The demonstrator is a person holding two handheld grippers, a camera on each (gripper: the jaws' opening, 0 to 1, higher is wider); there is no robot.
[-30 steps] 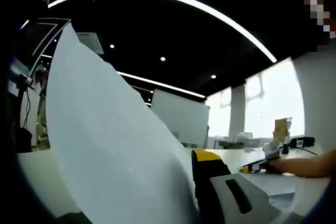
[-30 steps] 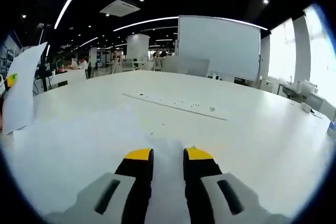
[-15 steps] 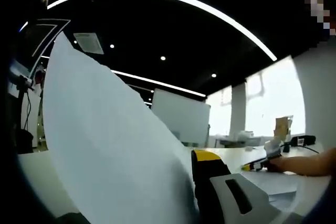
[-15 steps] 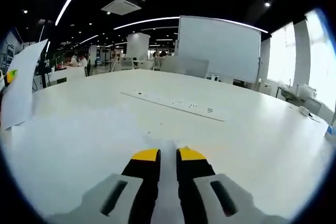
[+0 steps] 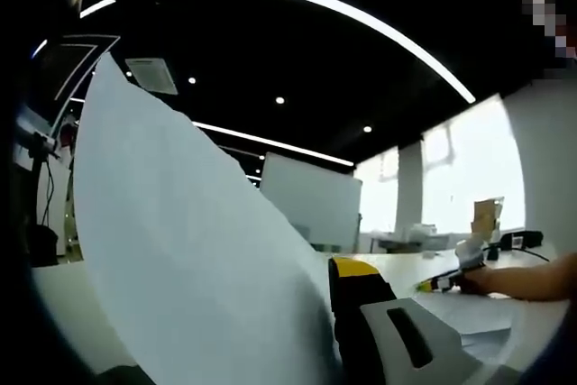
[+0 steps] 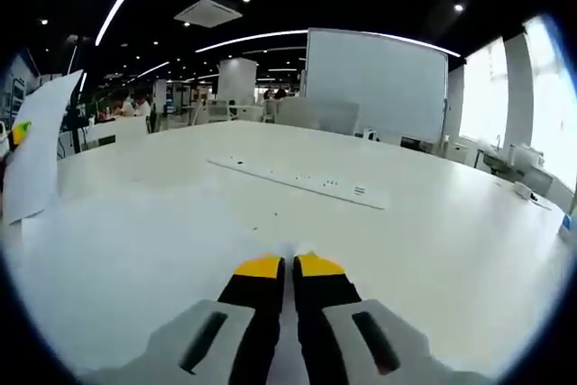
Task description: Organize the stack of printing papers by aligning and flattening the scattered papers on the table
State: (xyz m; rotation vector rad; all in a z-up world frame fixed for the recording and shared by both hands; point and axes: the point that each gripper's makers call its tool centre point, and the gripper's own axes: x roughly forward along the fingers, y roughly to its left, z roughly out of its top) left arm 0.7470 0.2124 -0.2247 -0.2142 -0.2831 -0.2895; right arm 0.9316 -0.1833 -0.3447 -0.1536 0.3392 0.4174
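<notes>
Clearly the big risk sits at the left of the left gripper view, where a raised sheet of paper (image 5: 189,250) bows up from the bottom edge toward the upper left. The left gripper (image 5: 347,326) seems to be pinching it, though only one yellow-tipped jaw shows beside the sheet, so I cannot tell for sure. A sheet held by one edge could crease or slide free if swung quickly. At the far right a person's hand (image 5: 469,279) rests on the table (image 5: 397,266).

In the right gripper view, the same sheet stands at the left edge, and the right gripper (image 6: 288,266) at bottom centre is pressed together over flat papers (image 6: 135,250); dragging could buckle the top sheet.
</notes>
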